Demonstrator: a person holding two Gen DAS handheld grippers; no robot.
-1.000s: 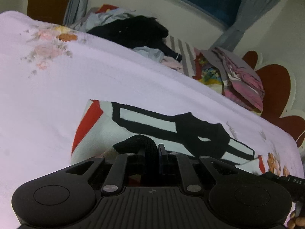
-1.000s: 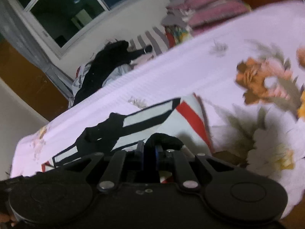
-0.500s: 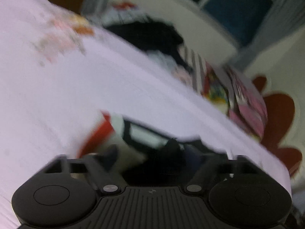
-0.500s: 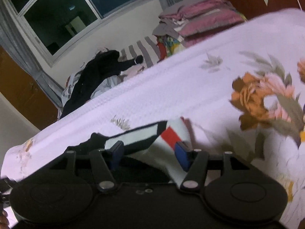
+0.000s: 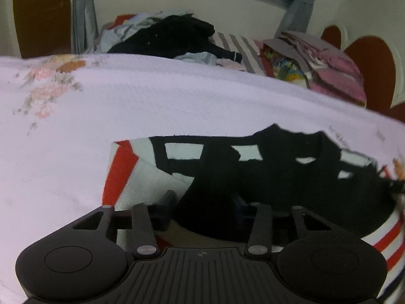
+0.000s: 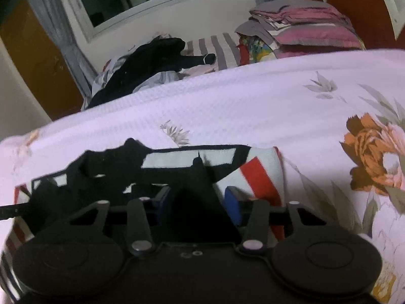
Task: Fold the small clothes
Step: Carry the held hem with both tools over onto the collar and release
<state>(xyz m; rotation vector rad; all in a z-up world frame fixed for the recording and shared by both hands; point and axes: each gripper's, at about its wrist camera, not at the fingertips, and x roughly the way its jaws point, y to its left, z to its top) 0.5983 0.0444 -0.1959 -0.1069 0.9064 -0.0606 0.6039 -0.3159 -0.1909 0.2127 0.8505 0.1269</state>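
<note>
A small white garment with black bands and red stripes [image 5: 152, 177] lies flat on the lilac floral bedsheet [image 5: 152, 101]. My left gripper [image 5: 203, 202] hangs low over its near edge. Its jaws are closing, with a raised black fold [image 5: 210, 197] between the fingers [image 5: 169, 202]; I see no pad pressing on it. In the right wrist view the same garment [image 6: 263, 167] lies under my right gripper [image 6: 198, 202]. That gripper's jaws are closing too, and its blue pads [image 6: 233, 202] stand either side of a black fold [image 6: 197, 195].
A heap of dark and pale clothes [image 5: 177, 35] lies at the far side of the bed. A stack of folded pink and grey bedding [image 6: 303, 25] sits beside a striped cloth by the brown headboard [image 5: 367, 55]. A window and curtains fill the back wall.
Both grippers were shut on black folds a second ago, then let go and opened wide. Now the jaws stand narrower. Both views have rolled level and sit closer to the garment.
</note>
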